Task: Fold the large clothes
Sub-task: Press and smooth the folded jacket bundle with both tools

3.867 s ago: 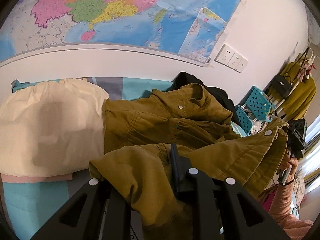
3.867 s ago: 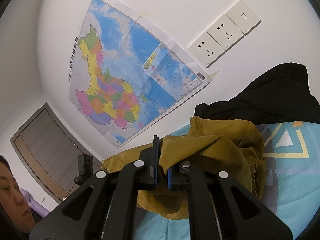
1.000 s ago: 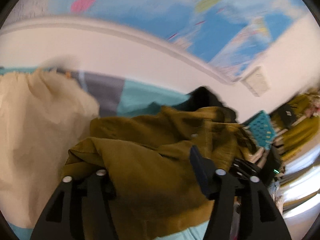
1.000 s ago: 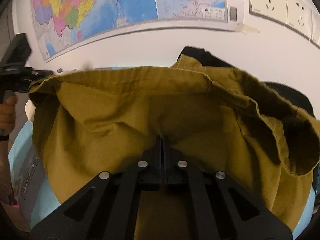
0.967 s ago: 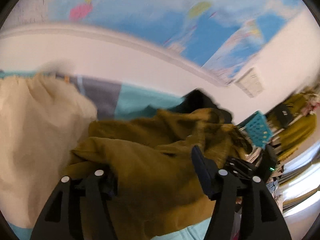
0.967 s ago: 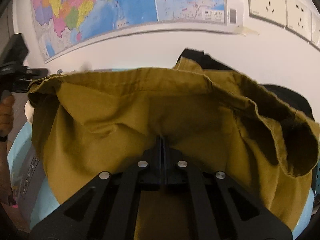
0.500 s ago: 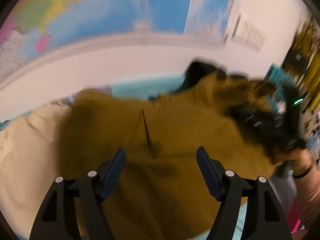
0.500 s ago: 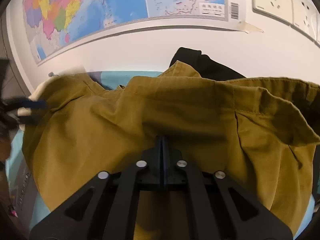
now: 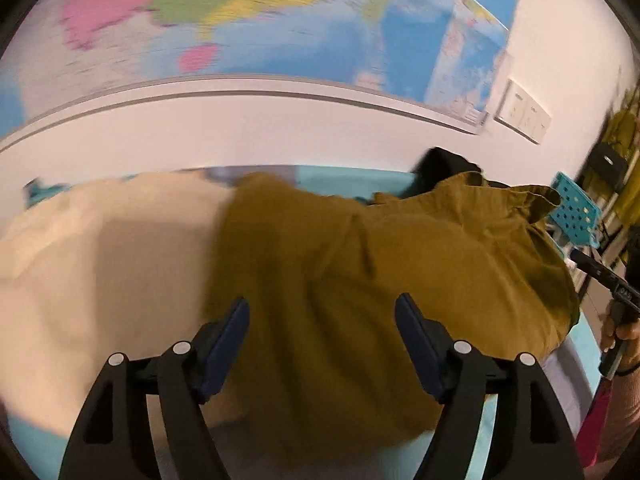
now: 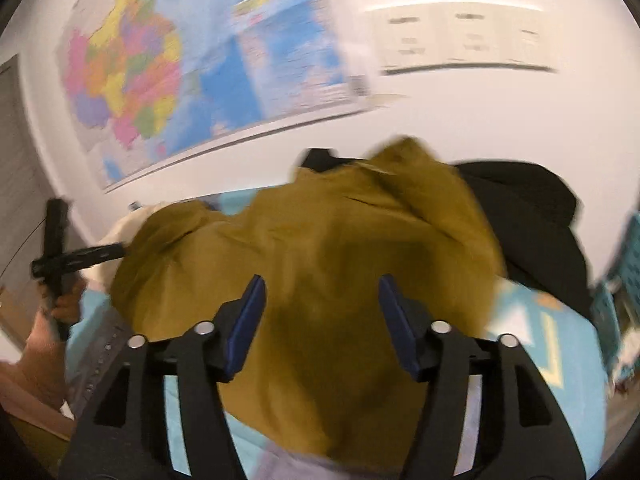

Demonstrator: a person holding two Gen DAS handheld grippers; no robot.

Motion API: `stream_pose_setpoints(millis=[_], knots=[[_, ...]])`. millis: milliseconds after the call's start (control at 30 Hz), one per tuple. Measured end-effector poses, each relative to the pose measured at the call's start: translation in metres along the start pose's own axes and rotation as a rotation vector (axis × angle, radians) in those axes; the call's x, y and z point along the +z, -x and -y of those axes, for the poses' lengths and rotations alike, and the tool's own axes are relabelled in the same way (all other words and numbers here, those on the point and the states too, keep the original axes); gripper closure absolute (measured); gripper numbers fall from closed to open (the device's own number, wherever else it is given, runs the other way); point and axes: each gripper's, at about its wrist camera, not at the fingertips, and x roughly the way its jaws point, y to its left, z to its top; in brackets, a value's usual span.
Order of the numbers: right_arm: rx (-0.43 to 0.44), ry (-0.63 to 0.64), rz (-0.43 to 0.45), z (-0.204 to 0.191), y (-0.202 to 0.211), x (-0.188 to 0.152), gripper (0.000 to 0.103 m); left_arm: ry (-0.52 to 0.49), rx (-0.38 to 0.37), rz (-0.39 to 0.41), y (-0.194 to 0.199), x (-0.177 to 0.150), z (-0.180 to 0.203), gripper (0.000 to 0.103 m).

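The left gripper (image 9: 322,322) is standing with its jaws wide apart and they have just been opening further; the olive jacket (image 9: 360,272) is lying below and between them, but the pads are not pressing on it. The right gripper (image 10: 322,304) is also standing apart, its jaws having just been opening, and the same jacket (image 10: 320,264) is spreading under it, loose (no cloth pinched). The jacket is resting in a heap on the turquoise bed cover (image 10: 552,344), just beside a cream pillow (image 9: 100,248) and partly covering a black garment (image 10: 532,216) behind it. Farther out, a coloured map (image 9: 240,20) is hanging on the white wall (image 9: 240,128), with sockets (image 9: 524,114) beside it, and a turquoise basket (image 9: 576,208) is standing at the right edge.
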Motion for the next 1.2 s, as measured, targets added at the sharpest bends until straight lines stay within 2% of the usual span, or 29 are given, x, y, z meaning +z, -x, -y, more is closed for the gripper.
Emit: stream_pose_setpoints(millis=[67,133,233,333,400,433,467,500,533,567,633,667,733,833,867,933,967,1033,1067,1100,1133,1167,1200], knots=[[-0.049,-0.056,0.009,0.019,0.012,-0.017,0.02,0.007,0.046,0.005,0.01,-0.016,-0.012,0.022],[-0.057,-0.101,0.003,0.034,0.017,-0.029,0.014,0.028,0.041,-0.012,0.015,-0.03,-0.021,0.02],[-0.018,-0.175,-0.032,0.053,0.02,-0.05,0.011,0.015,0.03,-0.029,0.015,-0.046,-0.02,0.018],[0.06,-0.208,-0.093,0.057,0.01,-0.068,0.009,-0.013,-0.032,-0.03,0.006,-0.055,-0.014,0.016],[0.074,-0.201,-0.129,0.055,-0.001,-0.077,0.009,-0.027,-0.071,-0.051,-0.008,-0.055,-0.005,0.017],[0.088,-0.196,-0.14,0.052,-0.007,-0.08,0.01,-0.031,-0.073,-0.065,-0.016,-0.056,0.0,0.024],[0.098,-0.191,-0.142,0.05,-0.011,-0.08,0.016,-0.048,-0.087,-0.081,-0.024,-0.058,0.007,0.031],[0.102,-0.179,-0.131,0.047,-0.012,-0.08,0.021,-0.067,-0.07,-0.079,-0.027,-0.06,0.013,0.037],[0.114,-0.169,-0.127,0.045,-0.013,-0.078,0.031,-0.097,-0.015,-0.063,-0.03,-0.062,0.02,0.048],[0.113,-0.162,-0.116,0.044,-0.011,-0.075,0.049,-0.101,-0.007,-0.06,-0.03,-0.062,0.023,0.055],[0.133,-0.169,-0.092,0.048,-0.001,-0.07,0.071,-0.05,-0.06,-0.044,-0.018,-0.059,0.015,0.069],[0.154,-0.176,-0.068,0.051,0.011,-0.065,0.08,-0.02,-0.103,-0.033,-0.009,-0.057,0.01,0.072],[0.175,-0.179,-0.021,0.053,0.034,-0.056,0.084,0.021,-0.157,-0.015,0.013,-0.055,0.006,0.074],[0.183,-0.15,0.072,0.05,0.087,-0.043,0.09,0.048,-0.26,-0.034,0.041,-0.059,0.006,0.074],[0.181,-0.138,0.089,0.05,0.1,-0.042,0.093,0.05,-0.284,-0.053,0.047,-0.064,0.009,0.074],[0.171,-0.15,0.084,0.056,0.114,-0.052,0.093,0.031,-0.313,-0.087,0.051,-0.078,0.018,0.073],[0.155,-0.16,0.056,0.06,0.111,-0.057,0.093,0.024,-0.309,-0.115,0.047,-0.087,0.021,0.071],[0.122,-0.221,-0.052,0.075,0.089,-0.079,0.093,0.012,-0.264,-0.211,0.025,-0.103,0.023,0.066],[0.08,-0.23,-0.08,0.081,0.082,-0.085,0.093,0.004,-0.234,-0.258,0.013,-0.11,0.023,0.063],[-0.007,-0.228,-0.106,0.087,0.076,-0.09,0.091,-0.009,-0.222,-0.263,0.008,-0.112,0.024,0.056],[-0.052,-0.229,-0.11,0.09,0.075,-0.091,0.086,-0.021,-0.199,-0.246,0.01,-0.11,0.026,0.05],[-0.064,-0.255,-0.096,0.095,0.078,-0.09,0.073,-0.037,-0.16,-0.225,0.014,-0.107,0.027,0.039],[-0.083,-0.274,-0.074,0.096,0.084,-0.087,0.069,-0.05,-0.145,-0.19,0.022,-0.103,0.028,0.038]])
